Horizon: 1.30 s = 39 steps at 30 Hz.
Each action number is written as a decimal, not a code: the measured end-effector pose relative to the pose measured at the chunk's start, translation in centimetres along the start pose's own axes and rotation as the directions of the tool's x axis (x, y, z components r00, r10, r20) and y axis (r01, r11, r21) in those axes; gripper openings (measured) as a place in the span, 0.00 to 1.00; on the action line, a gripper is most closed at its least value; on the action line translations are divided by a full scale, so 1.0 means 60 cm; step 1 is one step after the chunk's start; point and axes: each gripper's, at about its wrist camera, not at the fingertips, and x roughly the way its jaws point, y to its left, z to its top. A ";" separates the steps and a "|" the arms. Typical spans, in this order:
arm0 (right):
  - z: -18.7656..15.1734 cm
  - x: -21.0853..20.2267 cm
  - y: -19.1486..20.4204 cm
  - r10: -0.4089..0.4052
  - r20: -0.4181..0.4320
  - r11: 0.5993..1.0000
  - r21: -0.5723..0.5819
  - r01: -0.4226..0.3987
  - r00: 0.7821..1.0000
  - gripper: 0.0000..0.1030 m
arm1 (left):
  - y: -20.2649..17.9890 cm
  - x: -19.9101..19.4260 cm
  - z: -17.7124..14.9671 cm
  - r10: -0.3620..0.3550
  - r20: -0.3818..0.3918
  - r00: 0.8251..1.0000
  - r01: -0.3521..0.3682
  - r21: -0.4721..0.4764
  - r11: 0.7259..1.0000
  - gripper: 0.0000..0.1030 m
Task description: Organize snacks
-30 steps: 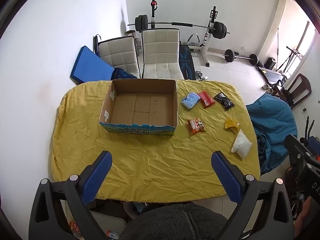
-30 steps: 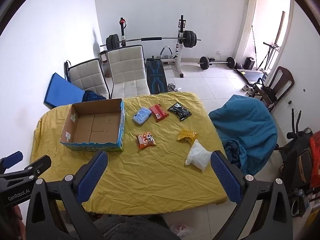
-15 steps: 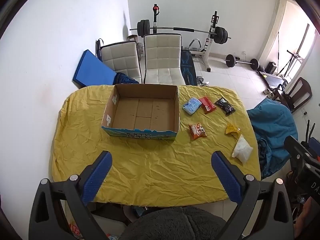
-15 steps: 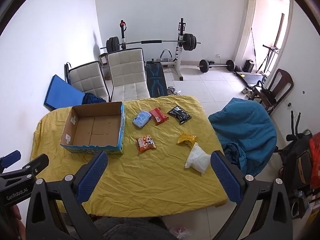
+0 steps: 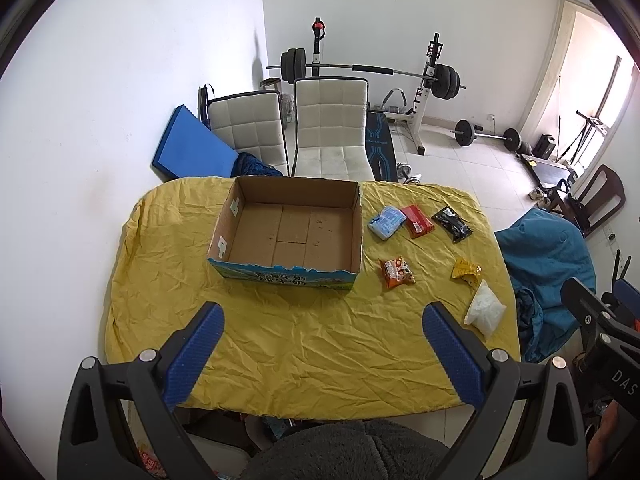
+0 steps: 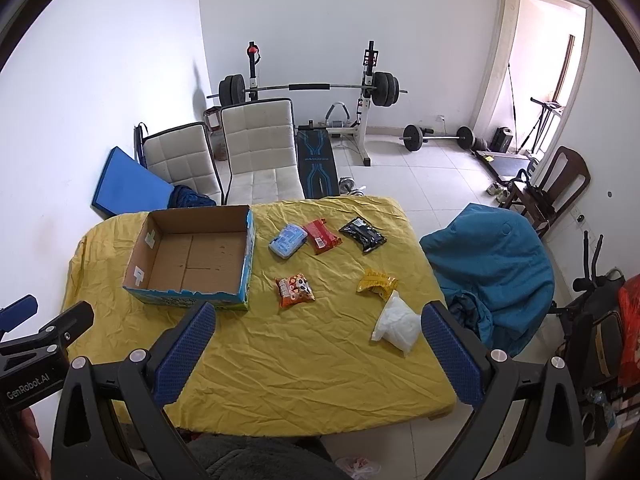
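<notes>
An empty cardboard box (image 5: 288, 232) (image 6: 192, 256) sits on the yellow-covered table (image 5: 300, 336) (image 6: 300, 344). To its right lie several snack packs: light blue (image 5: 386, 222) (image 6: 287, 240), red (image 5: 418, 221) (image 6: 321, 235), black (image 5: 453, 224) (image 6: 363, 234), orange (image 5: 397, 272) (image 6: 294, 290), yellow (image 5: 465, 271) (image 6: 376, 281) and a white bag (image 5: 485, 313) (image 6: 398, 324). My left gripper (image 5: 322, 320) hovers open above the table's near edge. My right gripper (image 6: 318, 320) is open too, high over the near side, holding nothing.
Two white chairs (image 5: 330, 128) stand behind the table, with a blue mat (image 5: 192, 152) against the wall and a barbell rack (image 6: 308, 88) beyond. A teal beanbag (image 6: 492, 256) sits by the table's right side. A wooden chair (image 6: 560, 184) stands far right.
Both grippers have drawn back and up slightly, so the table sits lower and farther in both views. Nothing on the table has moved.
</notes>
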 end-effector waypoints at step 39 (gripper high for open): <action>0.000 -0.016 -0.002 -0.006 0.025 1.000 0.004 0.006 1.000 1.00 | -0.016 -0.017 -0.005 0.003 0.031 1.000 -0.003 0.011 1.000 0.99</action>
